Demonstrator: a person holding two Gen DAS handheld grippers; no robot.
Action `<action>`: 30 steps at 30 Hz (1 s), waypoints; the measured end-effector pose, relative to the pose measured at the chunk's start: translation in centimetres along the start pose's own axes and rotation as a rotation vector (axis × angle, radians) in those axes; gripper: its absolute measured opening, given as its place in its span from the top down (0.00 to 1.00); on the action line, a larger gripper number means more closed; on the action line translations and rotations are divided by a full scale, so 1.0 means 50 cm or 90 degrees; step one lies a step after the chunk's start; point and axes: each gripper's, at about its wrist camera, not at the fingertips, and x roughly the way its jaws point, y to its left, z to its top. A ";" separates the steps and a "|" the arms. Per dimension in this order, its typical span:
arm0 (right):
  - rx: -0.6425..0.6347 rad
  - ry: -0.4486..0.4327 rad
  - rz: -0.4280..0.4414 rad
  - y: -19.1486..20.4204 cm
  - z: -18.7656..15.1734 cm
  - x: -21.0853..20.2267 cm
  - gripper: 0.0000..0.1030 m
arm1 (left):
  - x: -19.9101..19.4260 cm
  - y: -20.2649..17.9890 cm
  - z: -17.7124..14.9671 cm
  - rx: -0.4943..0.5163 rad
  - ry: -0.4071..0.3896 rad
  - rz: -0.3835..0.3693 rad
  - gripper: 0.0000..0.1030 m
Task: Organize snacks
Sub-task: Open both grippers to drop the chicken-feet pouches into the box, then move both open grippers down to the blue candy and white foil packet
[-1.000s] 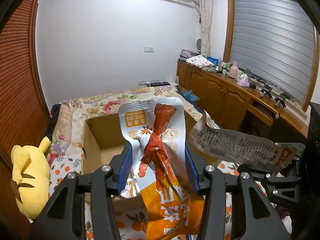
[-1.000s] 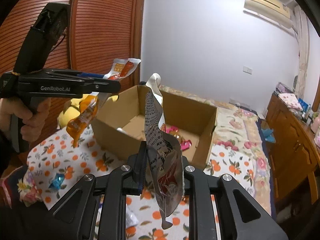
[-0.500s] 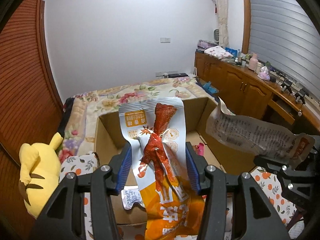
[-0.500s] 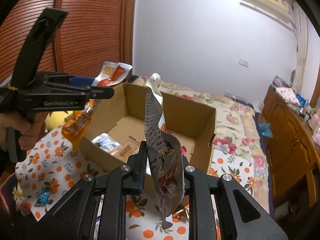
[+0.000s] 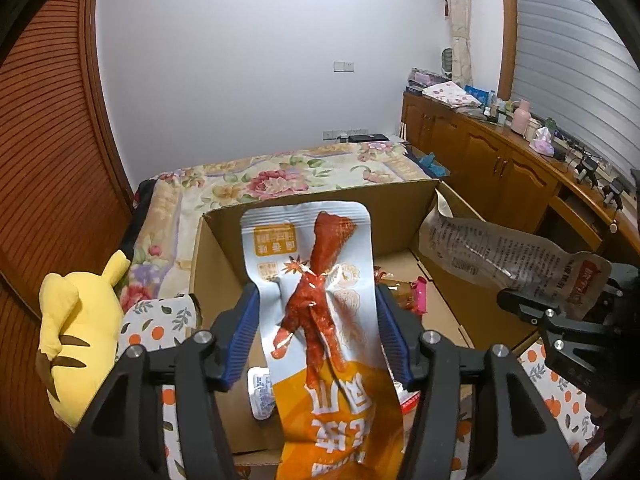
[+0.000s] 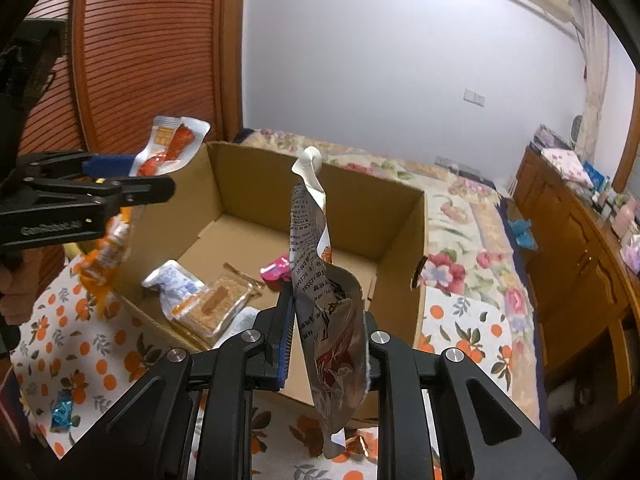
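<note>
My left fingers (image 5: 316, 332) are spreading apart, orange chicken-foot packet (image 5: 320, 320) in the gap; can't tell if the blue pads (image 5: 240, 336) still touch it. It hangs over the near left part of the open cardboard box (image 5: 320, 196), top end pointing at the far wall, orange bottom trailing below the fingers and out past the near wall. Looks like a release: held above the opening so it falls in, not on the bedspread.

My right fingers (image 6: 326, 332) are clamped tight on the silver printed packet (image 6: 320, 280), gripped low on its body so the long end stands up and curls over. It's up over the box's near wall, about mid-width; that drop not done yet, my guess it follows.

Box sits on the bed's orange-print cloth (image 6: 80, 344). Inside already: a white-blue packet (image 6: 172, 284), a cracker pack (image 6: 216, 304), a pink wrapper (image 6: 276, 272), all on the floor near the front.

A blue candy (image 6: 62, 412) lies loose on the cloth, well apart from the box, still to collect. Yellow plush toy (image 5: 76, 336) sits left of the box, not a snack.
</note>
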 end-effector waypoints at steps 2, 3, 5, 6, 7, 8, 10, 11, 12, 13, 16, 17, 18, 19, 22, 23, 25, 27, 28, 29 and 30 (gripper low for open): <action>0.008 0.010 0.003 -0.004 -0.002 0.012 0.83 | -0.001 0.002 0.002 -0.004 -0.003 -0.003 0.44; 0.013 0.014 0.006 -0.006 -0.004 0.017 0.83 | -0.002 0.004 0.002 -0.007 -0.004 -0.007 0.42; 0.018 0.019 0.010 -0.007 -0.006 0.024 0.83 | -0.005 0.009 0.006 -0.011 -0.007 -0.015 0.39; 0.019 0.022 0.012 -0.006 -0.006 0.028 0.83 | -0.007 0.009 0.007 -0.011 -0.007 -0.022 0.39; 0.019 0.024 0.012 -0.005 -0.007 0.030 0.83 | -0.009 0.009 0.008 -0.011 -0.006 -0.028 0.39; 0.019 0.026 0.013 -0.003 -0.007 0.033 0.83 | -0.011 0.009 0.009 -0.009 -0.008 -0.029 0.39; 0.017 0.031 0.016 0.001 -0.007 0.039 0.83 | -0.015 0.008 0.009 -0.007 -0.011 -0.026 0.38; 0.016 0.031 0.016 0.004 -0.008 0.040 0.84 | -0.019 0.009 0.008 -0.006 -0.014 -0.028 0.38; 0.015 0.029 0.015 0.006 -0.008 0.041 0.84 | -0.024 0.009 0.006 -0.007 -0.016 -0.032 0.38; 0.015 0.029 0.017 0.009 -0.009 0.042 0.84 | -0.030 0.008 0.003 -0.008 -0.019 -0.038 0.38; 0.017 0.024 0.022 0.012 -0.010 0.039 0.84 | -0.044 0.004 -0.007 -0.001 -0.021 -0.047 0.38; 0.017 0.023 0.024 0.012 -0.010 0.037 0.84 | -0.050 0.002 -0.009 0.002 -0.023 -0.048 0.38; 0.019 0.022 0.028 0.012 -0.011 0.034 0.84 | -0.056 0.001 -0.013 0.005 -0.026 -0.048 0.38; 0.022 0.019 0.034 0.013 -0.013 0.028 0.84 | -0.063 0.001 -0.018 0.007 -0.029 -0.050 0.38; 0.022 0.006 0.051 0.017 -0.018 0.002 0.83 | -0.088 0.001 -0.037 0.006 -0.037 -0.066 0.38; 0.023 -0.002 0.057 0.018 -0.022 -0.011 0.82 | -0.097 0.002 -0.044 0.007 -0.039 -0.070 0.38; 0.024 -0.017 0.069 0.022 -0.031 -0.041 0.82 | -0.115 0.002 -0.058 0.011 -0.045 -0.077 0.38; 0.019 -0.034 0.081 0.027 -0.047 -0.077 0.81 | -0.137 0.002 -0.074 0.013 -0.052 -0.084 0.38; 0.016 -0.042 0.083 0.030 -0.057 -0.093 0.80 | -0.148 0.001 -0.080 0.016 -0.055 -0.088 0.37; 0.015 -0.046 0.084 0.032 -0.062 -0.105 0.78 | -0.159 -0.001 -0.088 0.020 -0.059 -0.094 0.37; 0.015 -0.051 0.087 0.033 -0.072 -0.119 0.77 | -0.168 -0.003 -0.094 0.027 -0.060 -0.100 0.36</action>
